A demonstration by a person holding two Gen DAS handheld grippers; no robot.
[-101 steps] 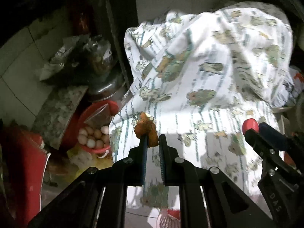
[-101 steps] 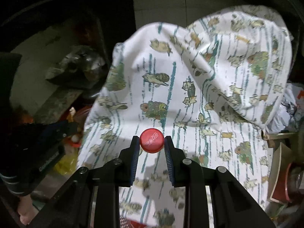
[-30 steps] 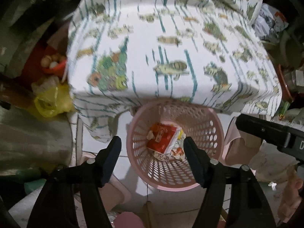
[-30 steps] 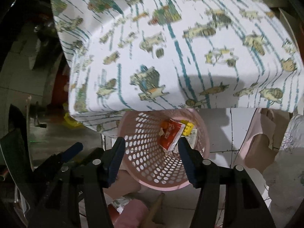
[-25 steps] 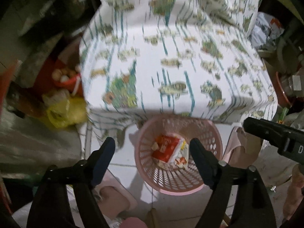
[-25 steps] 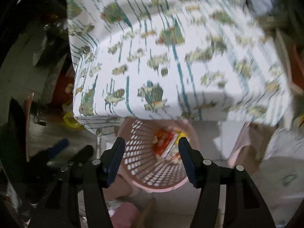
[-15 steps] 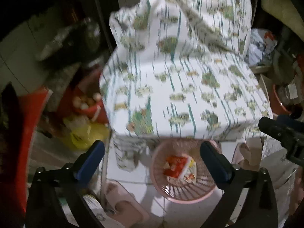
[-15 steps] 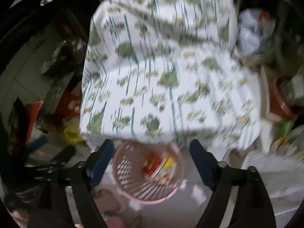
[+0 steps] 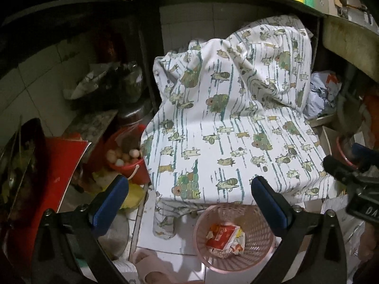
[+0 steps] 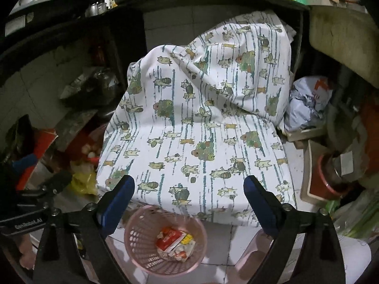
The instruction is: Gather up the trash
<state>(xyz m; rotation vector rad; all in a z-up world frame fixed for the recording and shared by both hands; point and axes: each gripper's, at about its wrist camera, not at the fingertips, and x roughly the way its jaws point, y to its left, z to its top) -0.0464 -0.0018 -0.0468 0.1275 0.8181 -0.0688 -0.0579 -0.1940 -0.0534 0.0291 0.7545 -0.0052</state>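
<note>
Left wrist view shows the left hand-held gripper (image 9: 189,198) spread wide with nothing between its blue pads, above a pink basket (image 9: 265,243) on the floor that holds a red wrapper (image 9: 220,235) and other trash. Right wrist view shows the right hand-held gripper (image 10: 189,195), whose jaws have just been opening, likewise wide and empty over the basket (image 10: 139,243), which stands just before a cloth-covered seat (image 10: 189,127).
</note>
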